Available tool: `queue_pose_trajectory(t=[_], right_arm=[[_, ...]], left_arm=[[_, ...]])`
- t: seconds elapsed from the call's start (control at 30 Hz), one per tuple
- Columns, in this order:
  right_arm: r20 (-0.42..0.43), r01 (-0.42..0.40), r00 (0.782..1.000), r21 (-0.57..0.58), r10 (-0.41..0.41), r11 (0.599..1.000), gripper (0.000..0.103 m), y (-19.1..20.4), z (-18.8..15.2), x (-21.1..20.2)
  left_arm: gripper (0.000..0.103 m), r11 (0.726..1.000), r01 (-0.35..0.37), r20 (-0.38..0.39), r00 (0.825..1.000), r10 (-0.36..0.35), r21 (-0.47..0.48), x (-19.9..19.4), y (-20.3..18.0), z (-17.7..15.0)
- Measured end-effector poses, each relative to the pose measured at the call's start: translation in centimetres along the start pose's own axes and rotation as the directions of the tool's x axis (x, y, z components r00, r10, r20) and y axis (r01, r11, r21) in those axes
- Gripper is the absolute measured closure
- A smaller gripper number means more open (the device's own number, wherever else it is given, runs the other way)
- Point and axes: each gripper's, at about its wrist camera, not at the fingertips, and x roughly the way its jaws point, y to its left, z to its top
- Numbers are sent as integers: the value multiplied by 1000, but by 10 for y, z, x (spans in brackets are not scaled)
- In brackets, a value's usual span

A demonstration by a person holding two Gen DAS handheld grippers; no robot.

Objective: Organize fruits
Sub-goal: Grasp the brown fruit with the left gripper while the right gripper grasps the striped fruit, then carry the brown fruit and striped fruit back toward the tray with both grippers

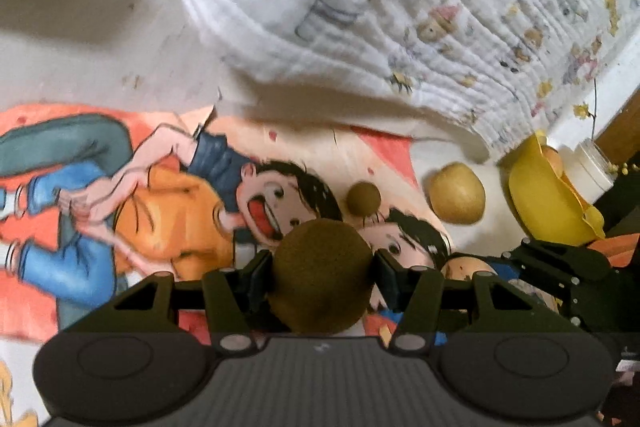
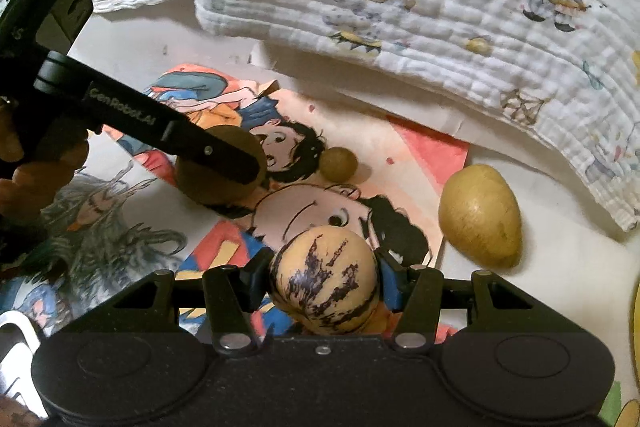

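My left gripper (image 1: 323,269) is shut on a brown fuzzy kiwi (image 1: 320,275); the same kiwi (image 2: 218,167) shows in the right wrist view under the left gripper's finger (image 2: 224,157). My right gripper (image 2: 324,283) is shut on a tan fruit with dark streaks (image 2: 324,279), also visible at the right of the left wrist view (image 1: 466,267). A small round brown fruit (image 1: 363,199) (image 2: 338,164) and a yellow mango-like fruit (image 1: 456,193) (image 2: 480,215) lie on the surface ahead. A yellow bowl (image 1: 544,203) holding an orange fruit stands far right.
Cartoon posters (image 1: 160,195) (image 2: 280,147) cover the surface. A white printed quilt (image 1: 400,7) (image 2: 440,7) hangs over the far side. A white jar (image 1: 596,163) stands beside the yellow bowl.
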Motion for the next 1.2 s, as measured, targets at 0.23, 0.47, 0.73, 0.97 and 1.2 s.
queue_pose_trajectory(t=[0.23,0.47,0.73,0.97,1.2], right_arm=[[7,-6,1000,4,6,1000,47,7,-6,-14],[28,-11,1000,19,11,1000,47,10,-10,-37],[57,4,998,28,-5,1000,47,11,-32,-83],[76,31,996,60,-35,998,47,11,-72,-135],[86,44,995,75,-50,996,47,26,-112,-179]], left_arm=[[45,999,27,7,1000,-27,-19,-19,-7,-12],[45,998,57,7,998,-57,-3,-34,-28,-20],[45,994,96,-12,995,-95,46,-54,-62,-49],[45,985,143,-20,990,-141,101,-74,-99,-85],[45,968,180,-15,984,-180,173,-100,-135,-125]])
